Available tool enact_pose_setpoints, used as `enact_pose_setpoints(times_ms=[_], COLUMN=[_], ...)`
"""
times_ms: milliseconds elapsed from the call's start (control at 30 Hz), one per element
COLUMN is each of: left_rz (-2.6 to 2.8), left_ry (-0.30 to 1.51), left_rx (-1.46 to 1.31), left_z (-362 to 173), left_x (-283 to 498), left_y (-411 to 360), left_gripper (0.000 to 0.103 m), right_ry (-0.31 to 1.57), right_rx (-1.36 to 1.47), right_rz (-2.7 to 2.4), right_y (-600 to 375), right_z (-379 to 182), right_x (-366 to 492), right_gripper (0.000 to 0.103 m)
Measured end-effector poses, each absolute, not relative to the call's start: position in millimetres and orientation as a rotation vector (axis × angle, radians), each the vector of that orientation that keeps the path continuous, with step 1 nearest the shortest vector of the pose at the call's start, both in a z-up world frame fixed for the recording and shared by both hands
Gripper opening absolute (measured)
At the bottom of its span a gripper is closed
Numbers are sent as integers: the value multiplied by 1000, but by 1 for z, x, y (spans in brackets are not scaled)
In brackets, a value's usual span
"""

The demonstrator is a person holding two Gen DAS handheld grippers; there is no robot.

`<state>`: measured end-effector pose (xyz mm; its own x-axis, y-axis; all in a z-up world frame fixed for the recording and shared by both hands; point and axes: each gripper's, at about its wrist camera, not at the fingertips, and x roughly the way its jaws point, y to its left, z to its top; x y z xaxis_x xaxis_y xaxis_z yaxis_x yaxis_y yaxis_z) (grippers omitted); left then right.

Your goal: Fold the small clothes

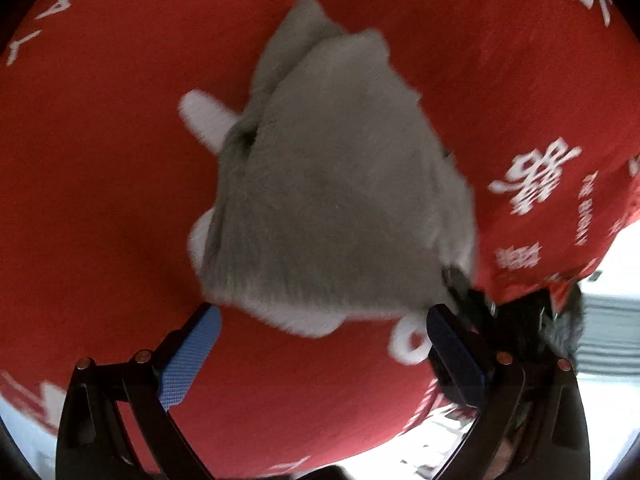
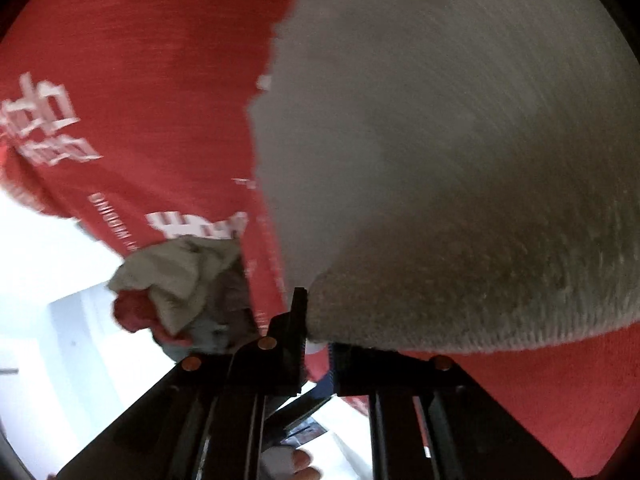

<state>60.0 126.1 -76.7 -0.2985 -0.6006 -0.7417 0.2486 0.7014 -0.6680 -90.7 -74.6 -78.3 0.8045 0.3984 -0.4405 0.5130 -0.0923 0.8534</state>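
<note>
- On the red cloth [image 1: 100, 200] with white lettering, a grey garment [image 1: 336, 208] is lying bunched, already partly doubled over, with white trim poking out at its edges.
- Left gripper [image 1: 322, 354] is hovering just short of the garment's near hem, jaws spread wide, blue pads [image 1: 192, 360] holding nothing.
- Right gripper [image 2: 318, 344] is sitting with jaws nearly closed at the garment's near edge [image 2: 440, 320]; looks like it is pinching that hem, but the contact point is partly hidden.
- Judging by this, a fold is in progress: right side seems to be carrying an edge, left is free.
- Next move is probably calling for the left to close on the near hem or corner, then both bringing the edge across evenly.
- Beside the cloth's edge, a crumpled pile of other clothes [image 2: 188, 280] is waiting, well apart from the fold.
- Both views are motion-blurred, so the exact layer count is unclear.
</note>
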Motion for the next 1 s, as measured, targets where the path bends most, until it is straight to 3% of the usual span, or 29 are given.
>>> enact_pose_setpoints(times_ms=[267,333,367,400,433,500,600,667,700,733,767,1000], left_rz=[-769,-721,-687,-667,-654,-654,-680,-702,-714,-728,-739,-791], left_ry=[1597,1554,1527,1509,1491,1456,1305,1175,1115,1057,1018,860], left_rx=[-306,-240,-161,-99,-25,38,251,416,487,552,598,772], left_z=[-86,-82,-79,-77,-75,-71,-52,-42,-39,-37,-36,-39], left_x=[84,88,89,88,89,89,70,50,40,31,25,5], left_y=[84,76,70,65,62,55,38,24,19,15,13,14], left_gripper=[103,94,76,47,32,18,18,18,18,18,18,18], right_ry=[827,862,881,910,938,1015,1076,1097,1104,1116,1131,1358], right_rx=[1643,1634,1627,1615,1603,1546,1422,1314,1277,1237,1199,976], right_rz=[-80,-71,-66,-54,-42,-38,-58,-92,-105,-115,-115,66], right_y=[-74,-71,-68,-67,-66,-71,-88,-111,-120,-131,-143,-156], right_z=[-79,-82,-82,-82,-81,-72,-50,-27,-19,-11,-3,-3], right_x=[-83,-86,-88,-89,-90,-94,-97,-91,-85,-75,-60,82], right_gripper=[10,10,10,10,10,14,15,22,38,65,74,78])
